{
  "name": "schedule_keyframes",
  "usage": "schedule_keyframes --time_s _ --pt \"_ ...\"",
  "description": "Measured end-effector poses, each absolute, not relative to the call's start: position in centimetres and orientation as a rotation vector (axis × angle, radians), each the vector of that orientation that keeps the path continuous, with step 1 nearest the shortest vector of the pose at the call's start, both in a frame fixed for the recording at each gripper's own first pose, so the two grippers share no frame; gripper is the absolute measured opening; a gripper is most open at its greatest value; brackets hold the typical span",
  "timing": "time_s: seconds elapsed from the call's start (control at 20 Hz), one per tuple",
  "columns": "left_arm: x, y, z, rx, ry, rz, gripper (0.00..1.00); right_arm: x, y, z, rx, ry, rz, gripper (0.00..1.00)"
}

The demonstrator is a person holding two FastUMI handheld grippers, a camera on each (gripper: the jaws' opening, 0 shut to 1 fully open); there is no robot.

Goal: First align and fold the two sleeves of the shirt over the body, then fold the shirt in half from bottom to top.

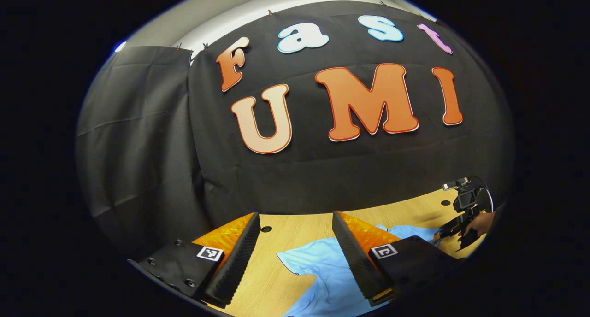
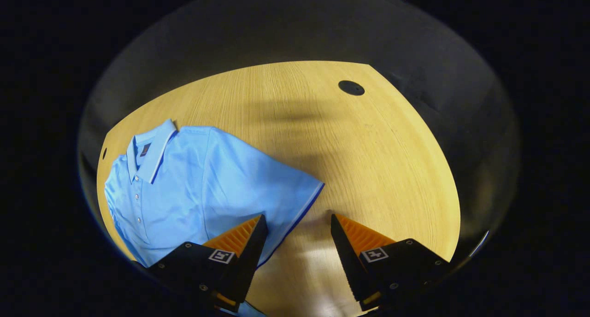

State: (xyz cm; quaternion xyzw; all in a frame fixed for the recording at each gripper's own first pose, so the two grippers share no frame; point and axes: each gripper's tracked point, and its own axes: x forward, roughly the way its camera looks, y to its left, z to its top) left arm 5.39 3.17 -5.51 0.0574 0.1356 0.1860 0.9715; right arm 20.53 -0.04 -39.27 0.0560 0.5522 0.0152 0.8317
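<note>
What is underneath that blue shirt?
The blue shirt lies flat on a wooden table, collar and buttons facing up, one sleeve spread out. The wood directly beneath is covered by the fabric, so anything lying there is hidden.

No legible words or numbers are showing on anything here. A square black-and-white marker (image 1: 209, 253) is sitting at each finger base of the left gripper (image 1: 295, 214), and a like marker (image 2: 221, 256) is sitting at each finger base of the right gripper (image 2: 297, 216). Ahead and left of the right gripper, a small dark tag (image 2: 145, 149) inside the polo shirt (image 2: 207, 183) collar is showing too small to read.
</note>
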Motion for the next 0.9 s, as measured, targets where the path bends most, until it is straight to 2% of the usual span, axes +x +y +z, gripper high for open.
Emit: schedule_keyframes --time_s 0.2,0.3,0.45,0.5,0.55,0.65,0.75,0.9 --pt "5.4 2.9 -5.3 0.138 0.270 0.377 1.00 21.1 0.9 -39.2 0.124 1.171 0.047 0.72" --pt "5.3 2.6 -5.1 0.141 0.268 0.378 1.00 21.1 1.0 -39.3 0.154 1.179 0.031 0.53" --pt "4.9 2.4 -5.0 0.147 0.265 0.380 1.00 21.4 0.9 -39.4 0.171 1.177 -0.002 0.31" --pt "4.5 2.3 -4.9 0.149 0.264 0.383 1.00 21.5 1.0 -39.3 0.166 1.167 0.000 0.29" --pt "4.0 2.1 -4.8 0.150 0.262 0.385 1.00 21.7 1.1 -39.3 0.156 1.152 0.008 0.22" --pt "3.2 1.9 -4.7 0.151 0.260 0.389 1.00 21.9 1.3 -39.1 0.141 1.123 0.017 0.12" --pt "3.0 1.7 -4.4 0.154 0.259 0.392 1.00 22.0 1.3 -39.1 0.146 1.121 0.018 0.04" --pt "2.3 1.4 -4.2 0.162 0.253 0.393 1.00 22.1 1.9 -38.9 0.239 1.133 0.039 0.03"
